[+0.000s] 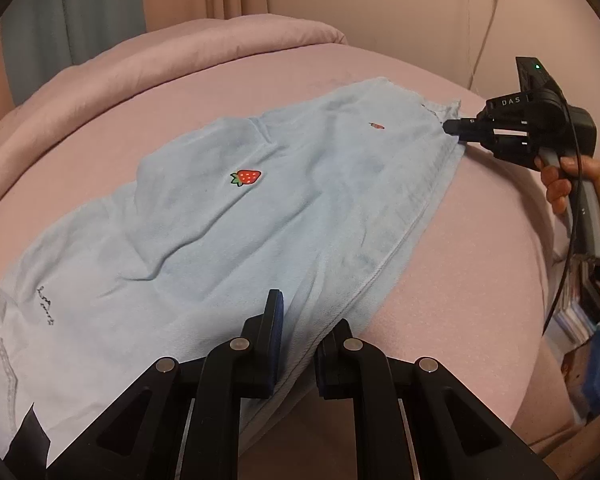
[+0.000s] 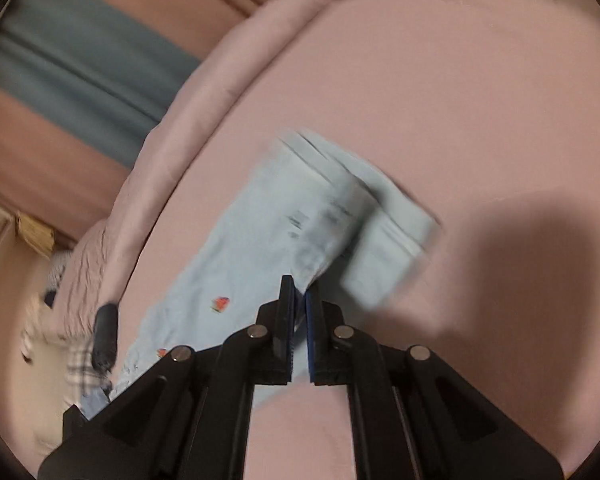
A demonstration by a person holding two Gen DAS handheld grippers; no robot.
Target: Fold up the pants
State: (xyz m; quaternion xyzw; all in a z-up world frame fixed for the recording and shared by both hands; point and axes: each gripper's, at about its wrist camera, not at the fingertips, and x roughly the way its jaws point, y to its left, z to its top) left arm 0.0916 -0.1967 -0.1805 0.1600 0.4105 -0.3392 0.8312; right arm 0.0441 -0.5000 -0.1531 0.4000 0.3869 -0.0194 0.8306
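Left tongs (image 1: 298, 344), jaws parted, straddling near hem edge of pale blue pants (image 1: 228, 208).
Right tongs (image 2: 298, 332), pinched on pants' far corner; pants spread flat on pink bed (image 1: 480, 240); strawberry patch (image 1: 247, 177) mid-fabric; rolled pink duvet (image 1: 140, 64) behind.

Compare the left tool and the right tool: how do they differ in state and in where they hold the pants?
The left tool has its jaws apart, straddling the seamed edge of the light blue pants without pinching it; the right tool is shut on the cloth. The left tool sits at the near side edge, while the right tool grips the far corner. Both meet the same pants, lying on the pink bed.
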